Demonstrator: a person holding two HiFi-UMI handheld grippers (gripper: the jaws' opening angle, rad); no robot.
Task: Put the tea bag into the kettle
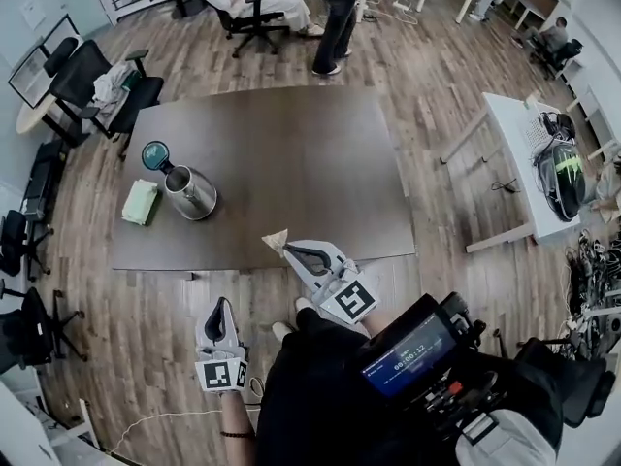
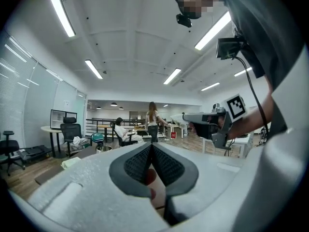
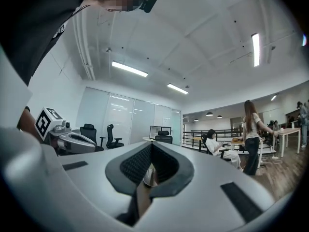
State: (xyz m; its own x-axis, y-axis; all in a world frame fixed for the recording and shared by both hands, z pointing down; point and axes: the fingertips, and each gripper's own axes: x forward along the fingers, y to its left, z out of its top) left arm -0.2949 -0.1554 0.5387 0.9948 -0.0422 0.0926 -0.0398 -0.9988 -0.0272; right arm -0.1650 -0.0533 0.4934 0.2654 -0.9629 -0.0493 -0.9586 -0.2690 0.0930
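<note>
Fingers of the right gripper pinch a pale, triangular tea bag — left gripper closed, empty.

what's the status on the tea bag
Right gripper shut on tea bag, over near edge of table. Left gripper shut, empty. Kettle open, nothing between.

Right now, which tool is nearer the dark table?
Right. The right tool, holding the tea bag, reaches the near edge of the dark table; the left tool hangs back over the floor, short of it.
</note>
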